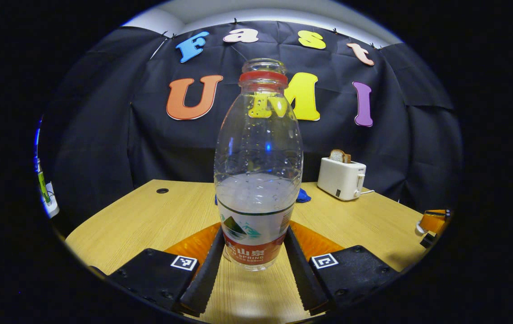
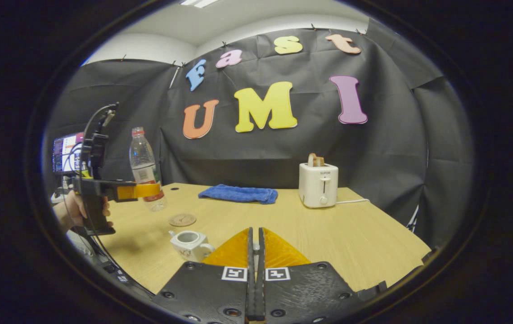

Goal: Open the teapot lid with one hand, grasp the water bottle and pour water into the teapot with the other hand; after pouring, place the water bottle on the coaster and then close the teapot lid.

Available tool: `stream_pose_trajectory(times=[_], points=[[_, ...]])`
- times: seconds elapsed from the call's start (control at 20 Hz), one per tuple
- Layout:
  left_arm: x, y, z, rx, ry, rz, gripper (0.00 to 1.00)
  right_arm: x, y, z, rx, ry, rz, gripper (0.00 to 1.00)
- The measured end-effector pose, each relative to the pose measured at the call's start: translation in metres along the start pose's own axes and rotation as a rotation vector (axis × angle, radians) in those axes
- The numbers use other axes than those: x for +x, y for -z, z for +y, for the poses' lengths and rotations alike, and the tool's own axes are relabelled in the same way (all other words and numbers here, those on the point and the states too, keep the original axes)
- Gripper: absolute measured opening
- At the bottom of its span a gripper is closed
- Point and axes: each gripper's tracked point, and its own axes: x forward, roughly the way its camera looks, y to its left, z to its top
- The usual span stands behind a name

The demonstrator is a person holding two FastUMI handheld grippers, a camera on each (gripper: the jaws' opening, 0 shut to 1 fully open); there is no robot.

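Left tongs [image 1: 256, 263] clamp the water bottle [image 1: 258, 180] low on its label, upright, raised above the bench [image 2: 328, 234], up-left of the teapot [image 2: 190, 245]. Right tongs [image 2: 255, 256] pinched shut beside the teapot; whether they hold the lid, cannot tell. Risk: low grip, bottle pivots on tipping, water misses the teapot; coaster [image 2: 182, 219] just beyond the teapot

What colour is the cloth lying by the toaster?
Blue; the cloth shows best in the right gripper view.
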Motion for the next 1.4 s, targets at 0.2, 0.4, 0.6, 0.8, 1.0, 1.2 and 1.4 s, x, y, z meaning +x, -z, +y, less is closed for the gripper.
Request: stream_pose_trajectory(times=[0.2,0.4,0.6,0.8,1.0,1.2,1.4], points=[[0.039,0.014,0.006,0.007,0.004,0.032,0.77,0.005,0.006,-0.004,-0.004,0.013,0.018,0.0],[0.066,0.048,0.01,-0.012,0.001,0.13,0.78,0.007,0.008,-0.008,-0.01,0.029,0.024,0.0],[0.076,0.059,0.018,-0.021,-0.01,0.148,0.78,0.012,0.016,-0.015,-0.012,0.041,0.046,0.0],[0.078,0.064,0.017,-0.026,-0.005,0.156,0.8,0.014,0.017,-0.012,-0.016,0.038,0.049,0.0],[0.076,0.063,0.014,-0.028,0.006,0.161,0.81,0.014,0.017,-0.01,-0.019,0.034,0.049,0.0],[0.074,0.062,0.013,-0.025,0.01,0.166,0.87,0.013,0.016,-0.01,-0.019,0.035,0.046,0.0],[0.07,0.061,0.013,-0.023,0.009,0.169,0.99,0.01,0.014,-0.007,-0.022,0.03,0.041,0.0]])
